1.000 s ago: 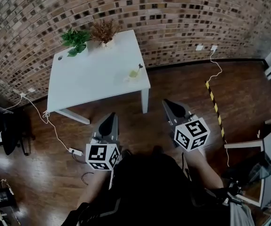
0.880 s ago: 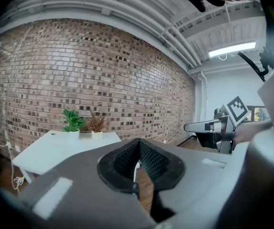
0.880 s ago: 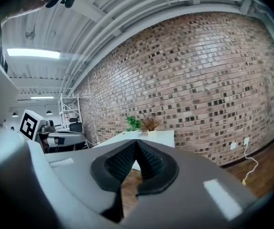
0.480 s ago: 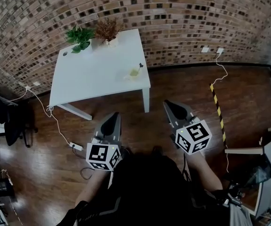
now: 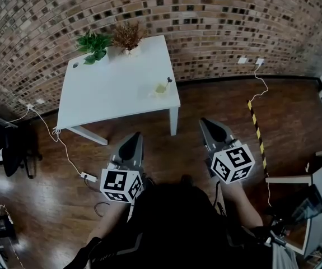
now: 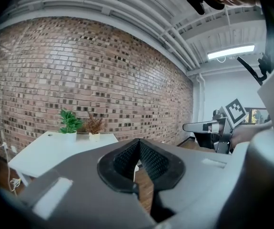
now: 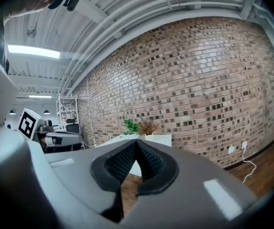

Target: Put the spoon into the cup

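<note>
1. Over the last second almost nothing has changed. The head view has drifted slightly, so the table (image 5: 110, 97) sits a touch differently in the picture. Both claws hang where they were, above the wooden floor (image 5: 222, 102).
2. The cup (image 5: 159, 88) stands near the table's front right corner, well apart from both claws. A thin, dark-tipped stick, probably the spoon (image 5: 167, 80), seems to rise out of it. It is too small to tell for certain.
3. Judged from that, the spoon looks to be in the cup already and neither claw is working on it. If so, nothing remains but to stay clear.
4. The left claw (image 5: 134, 137) is pressed together with nothing between its ribbed pads. It is held low before the person's body, pointing nearly level toward the table.
5. The right claw (image 5: 206, 123) is likewise pressed together and empty. It runs roughly parallel to the left one and aims just past the table's right edge.
6. A green plant (image 5: 92, 45) and a dried plant (image 5: 127, 37) stand at the table's far edge, by the brick wall.
</note>
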The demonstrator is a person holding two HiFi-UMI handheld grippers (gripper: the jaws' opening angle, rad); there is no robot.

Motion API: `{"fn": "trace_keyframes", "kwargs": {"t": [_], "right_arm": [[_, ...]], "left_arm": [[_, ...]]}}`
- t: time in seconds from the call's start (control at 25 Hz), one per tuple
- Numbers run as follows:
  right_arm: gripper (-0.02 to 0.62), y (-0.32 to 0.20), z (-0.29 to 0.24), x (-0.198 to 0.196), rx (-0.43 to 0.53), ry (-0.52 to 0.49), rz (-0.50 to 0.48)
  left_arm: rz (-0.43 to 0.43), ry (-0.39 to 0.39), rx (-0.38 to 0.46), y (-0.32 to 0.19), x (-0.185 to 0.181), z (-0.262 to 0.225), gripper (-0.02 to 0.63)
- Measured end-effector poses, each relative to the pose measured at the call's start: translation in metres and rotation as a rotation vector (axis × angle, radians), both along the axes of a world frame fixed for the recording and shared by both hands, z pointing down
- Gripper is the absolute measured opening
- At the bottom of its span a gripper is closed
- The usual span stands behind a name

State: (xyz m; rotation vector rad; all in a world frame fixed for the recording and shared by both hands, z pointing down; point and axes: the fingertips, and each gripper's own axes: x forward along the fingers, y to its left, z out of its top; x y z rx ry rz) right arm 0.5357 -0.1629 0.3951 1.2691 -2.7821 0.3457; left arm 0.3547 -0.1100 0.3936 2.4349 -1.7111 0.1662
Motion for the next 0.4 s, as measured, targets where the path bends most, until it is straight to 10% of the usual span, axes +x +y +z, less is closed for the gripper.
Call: {"fn": "trace_keyframes", "kwargs": {"t": [0.4], "right_arm": [[0.006, -0.014, -0.01, -0.008, 0.013, -0.004, 0.035]], "left_arm": [[0.0, -0.02, 0.05, -0.013, -0.022, -0.02, -0.006]]}}
